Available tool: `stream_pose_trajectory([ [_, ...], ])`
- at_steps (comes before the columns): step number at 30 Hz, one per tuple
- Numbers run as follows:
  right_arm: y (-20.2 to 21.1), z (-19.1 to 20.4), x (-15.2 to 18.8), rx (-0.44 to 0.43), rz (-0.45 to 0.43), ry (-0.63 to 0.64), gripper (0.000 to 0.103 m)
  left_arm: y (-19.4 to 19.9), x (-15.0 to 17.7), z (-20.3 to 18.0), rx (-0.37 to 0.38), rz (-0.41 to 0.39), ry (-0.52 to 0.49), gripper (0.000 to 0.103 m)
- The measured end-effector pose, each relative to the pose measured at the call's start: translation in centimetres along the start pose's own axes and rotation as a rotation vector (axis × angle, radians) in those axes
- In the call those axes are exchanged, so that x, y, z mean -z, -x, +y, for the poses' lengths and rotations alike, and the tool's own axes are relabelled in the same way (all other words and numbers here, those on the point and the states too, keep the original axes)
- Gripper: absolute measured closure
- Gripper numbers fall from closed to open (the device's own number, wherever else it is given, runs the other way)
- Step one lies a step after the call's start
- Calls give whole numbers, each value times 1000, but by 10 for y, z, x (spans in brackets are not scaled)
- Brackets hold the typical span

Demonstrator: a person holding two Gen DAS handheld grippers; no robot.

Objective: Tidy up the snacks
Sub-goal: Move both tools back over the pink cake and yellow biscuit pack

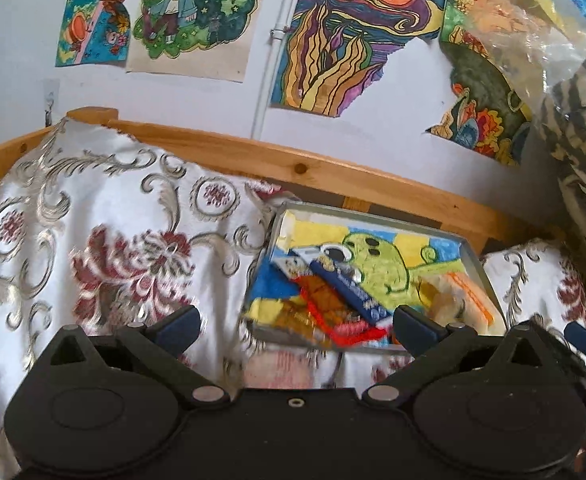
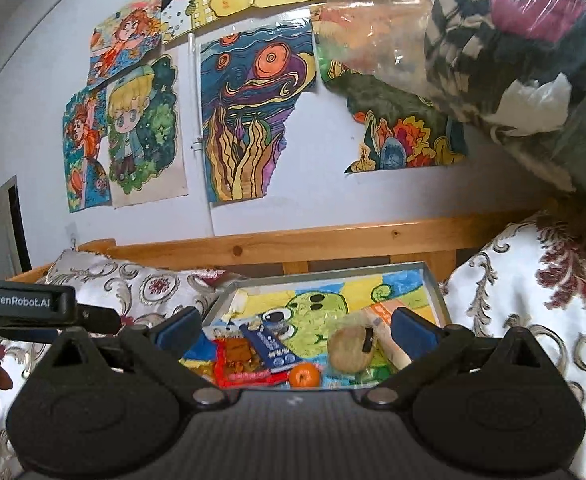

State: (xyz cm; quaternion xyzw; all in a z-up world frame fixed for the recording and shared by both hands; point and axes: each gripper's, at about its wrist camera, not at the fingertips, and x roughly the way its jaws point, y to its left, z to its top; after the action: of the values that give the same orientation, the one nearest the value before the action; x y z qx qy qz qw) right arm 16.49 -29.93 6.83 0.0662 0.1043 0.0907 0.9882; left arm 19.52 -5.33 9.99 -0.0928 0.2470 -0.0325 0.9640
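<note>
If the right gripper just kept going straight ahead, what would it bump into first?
Probably the snacks in the tray: the right gripper is open, with the blue packet and orange right ahead. Depth is hard to judge.

The tray's point(image 1: 471, 248) near edge hides behind the left gripper point(image 1: 295, 322); its snacks point(image 1: 333, 304) blur.

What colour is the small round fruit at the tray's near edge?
Orange; the fruit shows best in the right wrist view.

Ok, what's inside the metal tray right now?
The metal tray holds a small orange, a round bun, a blue packet, a red wrapper and a pale packet, all lying on a cartoon drawing. The right gripper hides the tray's near edge.
</note>
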Motion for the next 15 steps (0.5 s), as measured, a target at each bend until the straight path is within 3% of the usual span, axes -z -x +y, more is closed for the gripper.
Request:
stream_pose_trajectory([
  [15, 74, 11, 37, 101, 32, -22, 0, 56, 66, 24, 11, 4, -79, 1],
])
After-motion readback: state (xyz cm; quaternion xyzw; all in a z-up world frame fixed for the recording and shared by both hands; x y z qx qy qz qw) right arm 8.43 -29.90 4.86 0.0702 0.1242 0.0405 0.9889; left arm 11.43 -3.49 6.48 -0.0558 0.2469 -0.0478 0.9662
